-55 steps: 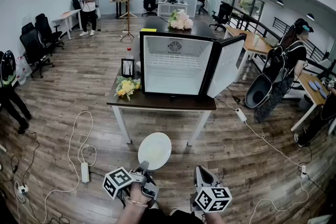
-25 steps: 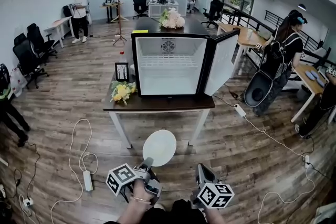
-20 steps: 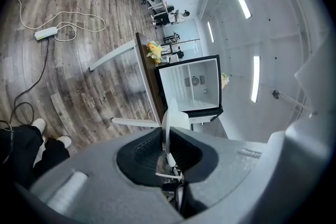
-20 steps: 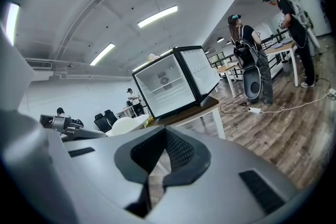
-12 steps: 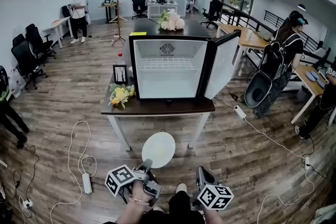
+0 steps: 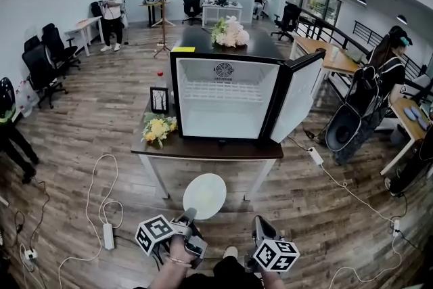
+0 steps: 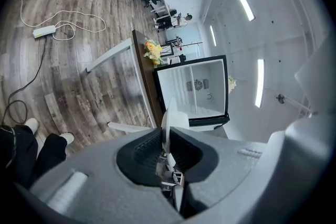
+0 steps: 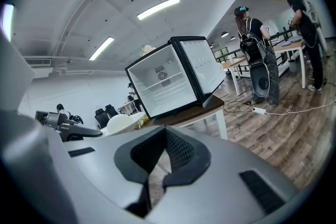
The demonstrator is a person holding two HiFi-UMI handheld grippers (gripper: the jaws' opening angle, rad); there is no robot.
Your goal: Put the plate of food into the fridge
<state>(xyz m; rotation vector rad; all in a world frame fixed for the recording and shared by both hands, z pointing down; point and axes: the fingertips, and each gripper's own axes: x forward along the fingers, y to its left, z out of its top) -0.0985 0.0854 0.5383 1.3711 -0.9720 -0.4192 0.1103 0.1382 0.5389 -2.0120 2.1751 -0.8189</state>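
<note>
A white round plate (image 6: 204, 195) hangs level over the wooden floor, short of the table (image 6: 203, 147), and its top looks bare. My left gripper (image 6: 187, 215) is shut on its near rim; in the left gripper view the plate (image 7: 167, 122) shows edge-on between the pads. The small black fridge (image 6: 226, 97) stands on the table, its door (image 6: 299, 103) swung open to the right and its white shelf empty. My right gripper (image 6: 260, 225) is beside the left one, shut on nothing. The right gripper view shows the fridge (image 8: 168, 81) and the plate (image 8: 122, 124).
A yellow bouquet (image 6: 157, 127) and a picture frame (image 6: 160, 99) sit on the table left of the fridge, with flowers (image 6: 230, 30) on top of it. A power strip (image 6: 108, 235) and cables lie on the floor at left. People stand at the right (image 6: 379, 74) and far back (image 6: 111, 3).
The table and fridge have come a little closer in the head view. Both grippers keep their places low in that view, and the plate stays in the left one.
</note>
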